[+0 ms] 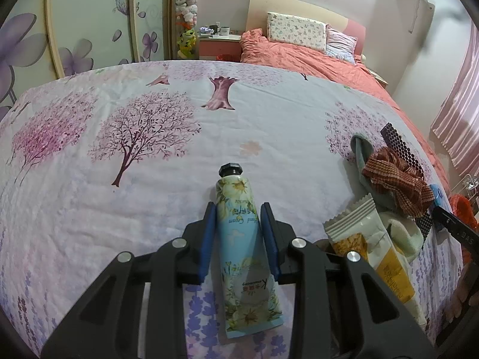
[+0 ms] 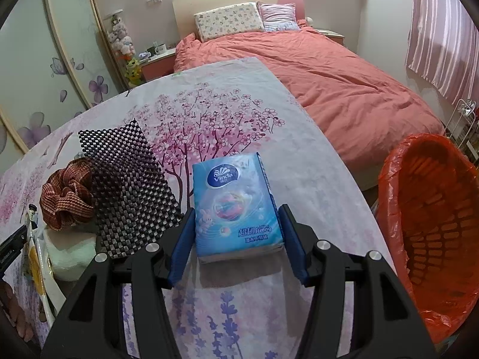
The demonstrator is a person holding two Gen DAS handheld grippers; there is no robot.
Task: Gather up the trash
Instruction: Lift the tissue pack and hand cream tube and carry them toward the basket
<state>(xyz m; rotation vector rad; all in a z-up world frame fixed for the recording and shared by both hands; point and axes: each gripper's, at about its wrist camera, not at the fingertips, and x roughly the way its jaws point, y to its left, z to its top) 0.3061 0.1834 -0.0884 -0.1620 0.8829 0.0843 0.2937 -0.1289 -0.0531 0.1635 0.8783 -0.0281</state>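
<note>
Lettering on the tissue pack [image 2: 236, 206], at the centre of the right wrist view, reads "Vinda" in a dark blue oval, with "Strong" lower down among Chinese characters. The pack is a soft, glossy blue plastic block lying flat on the floral sheet [image 2: 314, 179]. The right gripper [image 2: 238, 224] has its blue-padded jaws spread to either side of the pack's near end; the left pad seems to meet the pack's edge, while a narrow gap shows at the right.

At the right edge of that view stands a lattice basket [image 2: 437, 209] lined with a thin, crinkled red-orange bag. Left of centre lie a black-and-grey woven mat [image 2: 128, 185] and a bunched rust-red knitted cloth [image 2: 66, 197].

In the left wrist view, the hand cream tube [image 1: 244, 248] lies at lower centre, cap pointing up the frame. It is pale blue and cream with flowers, and reads "Hand Cream" upside down, with a large "K" near its crimped end. The left gripper [image 1: 241, 233] is closed on the tube's middle, both pads against its sides. At lower right lies a white-and-yellow snack wrapper [image 1: 371, 254] with a serrated seal; its print is too small to read.
</note>
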